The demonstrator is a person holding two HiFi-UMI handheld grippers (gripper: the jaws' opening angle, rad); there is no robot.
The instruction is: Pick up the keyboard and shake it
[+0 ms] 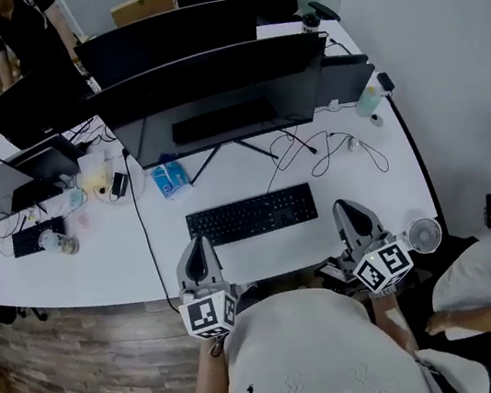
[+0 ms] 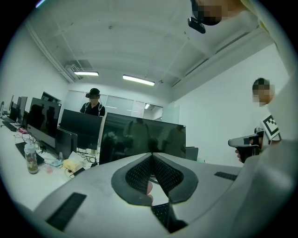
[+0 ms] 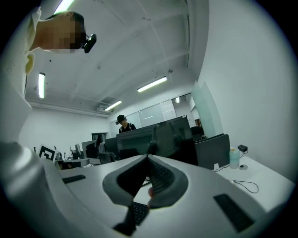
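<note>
The keyboard (image 1: 251,215) lay on the bench (image 1: 116,259) before the monitor (image 1: 220,102). The left tongs (image 1: 196,243) and right tongs (image 1: 348,206) stood nearer, at its ends. A fan (image 1: 423,235) stood far right.

No word, brand or number can be read anywhere in these views. The only signs are the black-and-white square markers (image 1: 209,314) on the cubes of the left gripper (image 1: 197,244) and the right gripper (image 1: 348,206), and these are coded patterns, not letters or figures. The legends on the keys of the keyboard (image 1: 251,214) and the print on the blue packet (image 1: 169,178) lying on the counter (image 1: 125,258) are too small to make out.
</note>
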